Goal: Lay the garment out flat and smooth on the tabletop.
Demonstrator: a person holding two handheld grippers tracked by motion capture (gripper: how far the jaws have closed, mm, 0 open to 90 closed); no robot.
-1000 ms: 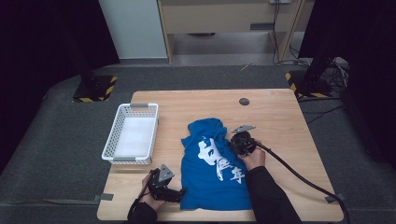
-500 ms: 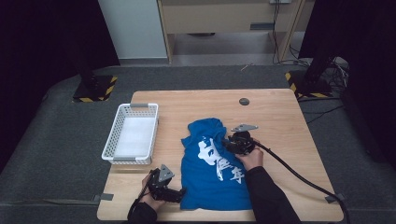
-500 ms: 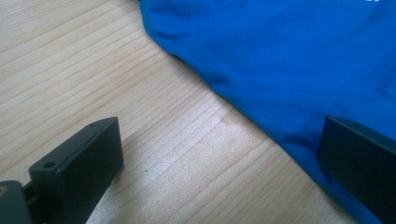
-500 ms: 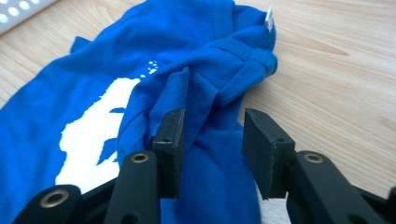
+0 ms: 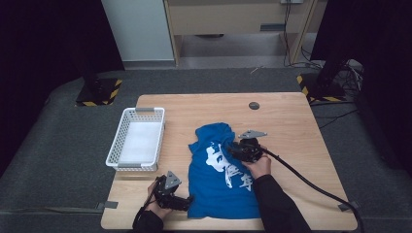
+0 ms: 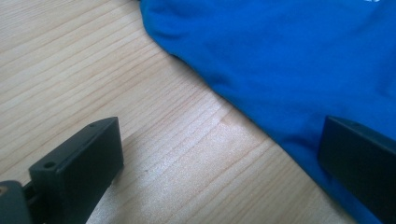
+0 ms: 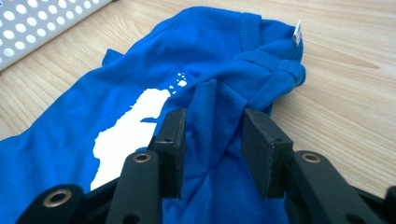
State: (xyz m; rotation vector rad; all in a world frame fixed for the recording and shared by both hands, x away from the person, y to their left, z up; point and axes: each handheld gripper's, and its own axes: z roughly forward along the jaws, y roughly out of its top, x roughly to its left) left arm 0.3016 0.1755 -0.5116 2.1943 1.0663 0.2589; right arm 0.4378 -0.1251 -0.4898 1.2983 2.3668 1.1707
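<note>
A blue T-shirt (image 5: pixel 221 179) with a white print lies crumpled on the wooden table (image 5: pixel 291 126). My right gripper (image 5: pixel 232 150) rests on its upper middle. In the right gripper view, a raised fold of the shirt (image 7: pixel 140 70) stands between the jaws of the right gripper (image 7: pixel 212 135). Those jaws have just been opening and the pads do not squeeze the cloth. My left gripper (image 5: pixel 187 201) lies at the shirt's lower left corner. In the left gripper view, the left gripper (image 6: pixel 219 144) is wide open, with one jaw on bare wood and the other over the shirt's edge (image 6: pixel 280 60).
A white perforated basket (image 5: pixel 138 111) stands at the table's left, and its wall (image 7: pixel 28 23) is also in the right gripper view. A small dark disc (image 5: pixel 253 105) lies near the far edge. The right gripper's cable (image 5: pixel 301 177) trails toward the front right corner.
The right gripper has shifted slightly left on the shirt. The left gripper and the shirt's outline look the same.
</note>
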